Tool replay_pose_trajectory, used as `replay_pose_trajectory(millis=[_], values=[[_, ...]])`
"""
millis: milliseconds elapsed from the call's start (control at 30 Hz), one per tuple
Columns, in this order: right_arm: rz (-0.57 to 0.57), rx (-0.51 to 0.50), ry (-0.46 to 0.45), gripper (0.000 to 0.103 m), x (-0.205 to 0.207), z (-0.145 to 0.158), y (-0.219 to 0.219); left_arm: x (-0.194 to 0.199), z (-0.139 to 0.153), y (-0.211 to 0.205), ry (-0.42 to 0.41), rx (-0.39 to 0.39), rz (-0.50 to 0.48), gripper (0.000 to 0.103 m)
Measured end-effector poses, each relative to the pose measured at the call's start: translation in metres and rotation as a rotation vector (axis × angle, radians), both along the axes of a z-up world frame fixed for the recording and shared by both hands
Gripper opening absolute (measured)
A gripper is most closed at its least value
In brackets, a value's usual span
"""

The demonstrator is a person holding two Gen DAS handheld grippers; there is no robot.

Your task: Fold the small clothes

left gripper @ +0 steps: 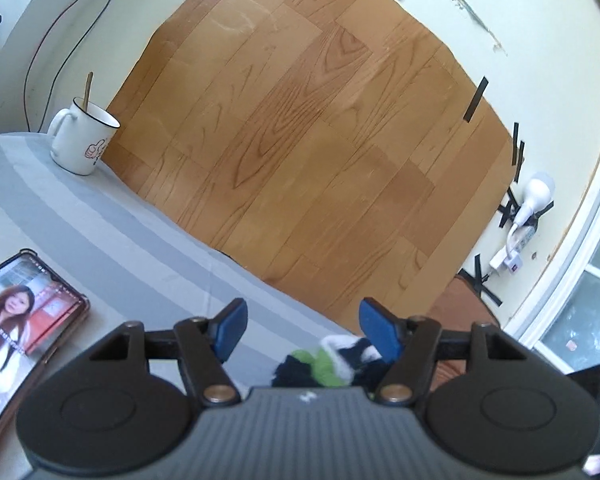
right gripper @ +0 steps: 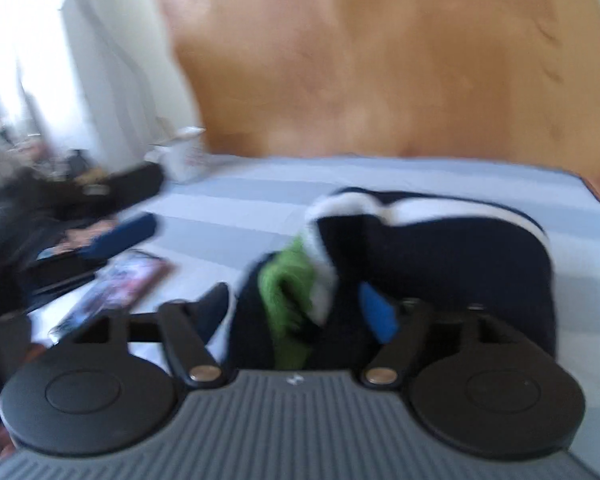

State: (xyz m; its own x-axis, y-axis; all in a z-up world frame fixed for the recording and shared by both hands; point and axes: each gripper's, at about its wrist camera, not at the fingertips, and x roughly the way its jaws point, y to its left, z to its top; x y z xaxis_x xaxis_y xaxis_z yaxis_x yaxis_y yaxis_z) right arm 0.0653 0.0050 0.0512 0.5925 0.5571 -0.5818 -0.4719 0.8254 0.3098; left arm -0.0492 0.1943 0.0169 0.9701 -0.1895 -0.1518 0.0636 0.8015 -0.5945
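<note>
Left gripper (left gripper: 302, 330) is up off the striped grey tablecloth (left gripper: 112, 232), tilted so its camera looks past the table edge to the wood-pattern sheet (left gripper: 300, 132) taped on the wall. Its blue pads (left gripper: 232, 330) stand wide apart, nothing between them. Just under the right-hand pad sits a rumpled corner of the small garment (left gripper: 328, 364), navy with white and a flash of green, low in the frame and near the gripper body.

Over to the right wrist view, and it is badly smeared. The right gripper (right gripper: 296, 312) is pitched down low over the garment (right gripper: 440, 256), which lies bunched on the tablecloth (right gripper: 240, 196) directly ahead. The pads look apart, with the navy and green cloth bulging up between them. Whether either pad actually touches the fabric, I cannot tell through the blur.

At left in this view the other gripper shows as a dark shape with a blue pad (right gripper: 120, 236), raised above the phone (right gripper: 116, 284).

Around the scene: a lit phone (left gripper: 24, 320) lying flat at the table's left, a white mug (left gripper: 82, 140) with a stick in it near the wall.
</note>
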Motion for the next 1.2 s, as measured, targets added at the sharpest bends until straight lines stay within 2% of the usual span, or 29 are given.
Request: replay_pose_trajectory(millis=[67, 167, 200, 233, 267, 300, 333, 400, 467, 533, 567, 633, 667, 733, 833, 900, 933, 1000, 1033, 1100, 1200], values=[[0.040, 0.085, -0.024, 0.078, -0.010, 0.014, -0.018, 0.007, 0.000, -0.004, 0.021, 0.001, -0.019, 0.064], [0.045, 0.135, -0.102, 0.077, -0.027, 0.029, -0.042, 0.010, -0.003, -0.013, 0.027, 0.015, -0.045, 0.064], [0.041, 0.147, -0.099, 0.070, -0.026, 0.028, -0.048, 0.010, -0.004, -0.015, 0.028, 0.024, -0.049, 0.064], [0.028, 0.153, -0.086, 0.057, -0.025, 0.025, -0.053, 0.010, -0.004, -0.018, 0.032, 0.027, -0.053, 0.064], [0.000, 0.151, -0.075, 0.049, -0.022, 0.021, -0.058, 0.010, -0.004, -0.018, 0.036, 0.025, -0.055, 0.064], [-0.041, 0.150, -0.073, 0.036, -0.017, 0.017, -0.064, 0.010, -0.003, -0.019, 0.039, 0.022, -0.057, 0.064], [-0.079, 0.157, -0.072, 0.027, -0.018, 0.015, -0.069, 0.010, -0.002, -0.020, 0.040, 0.021, -0.058, 0.064], [-0.163, 0.209, -0.060, 0.021, -0.004, 0.007, -0.083, 0.007, 0.001, -0.023, 0.041, 0.035, -0.050, 0.064], [-0.220, 0.239, 0.005, 0.015, 0.006, -0.011, -0.086, 0.005, 0.003, -0.024, 0.040, 0.042, -0.043, 0.064], [-0.123, 0.247, 0.179, 0.007, 0.018, -0.039, -0.059, 0.006, 0.006, -0.026, 0.046, 0.047, -0.042, 0.064], [-0.085, 0.192, 0.162, 0.008, 0.012, -0.047, -0.037, 0.006, 0.007, -0.027, 0.050, 0.054, -0.040, 0.064], [0.016, 0.094, 0.031, 0.013, -0.006, -0.038, -0.004, 0.004, 0.009, -0.030, 0.053, 0.074, -0.040, 0.064], [0.046, 0.077, 0.000, 0.015, -0.011, -0.034, 0.005, 0.004, 0.010, -0.032, 0.057, 0.086, -0.044, 0.064], [0.083, 0.046, -0.057, 0.033, -0.018, -0.030, 0.013, 0.005, 0.014, -0.037, 0.056, 0.111, -0.069, 0.065], [0.118, 0.012, -0.088, 0.038, -0.024, -0.031, 0.017, 0.007, 0.024, -0.054, 0.022, 0.169, -0.129, 0.071], [0.135, 0.002, -0.112, 0.043, -0.028, -0.032, 0.019, 0.017, 0.030, -0.074, 0.033, 0.259, -0.176, 0.071], [0.146, -0.011, -0.129, 0.045, -0.030, -0.032, 0.022, 0.024, 0.033, -0.085, 0.049, 0.323, -0.174, 0.067], [0.124, -0.030, -0.140, 0.037, -0.033, -0.031, 0.012, 0.042, 0.032, -0.098, 0.092, 0.413, -0.172, 0.024], [0.120, -0.009, -0.124, 0.037, -0.031, -0.031, 0.006, 0.051, 0.031, -0.098, 0.129, 0.420, -0.162, 0.017], [0.127, 0.049, -0.096, 0.037, -0.031, -0.030, -0.007, 0.066, 0.028, -0.088, 0.187, 0.381, -0.166, 0.012], [0.121, 0.098, -0.109, 0.037, -0.040, -0.021, -0.026, 0.073, 0.027, -0.078, 0.193, 0.369, -0.162, 0.012]])
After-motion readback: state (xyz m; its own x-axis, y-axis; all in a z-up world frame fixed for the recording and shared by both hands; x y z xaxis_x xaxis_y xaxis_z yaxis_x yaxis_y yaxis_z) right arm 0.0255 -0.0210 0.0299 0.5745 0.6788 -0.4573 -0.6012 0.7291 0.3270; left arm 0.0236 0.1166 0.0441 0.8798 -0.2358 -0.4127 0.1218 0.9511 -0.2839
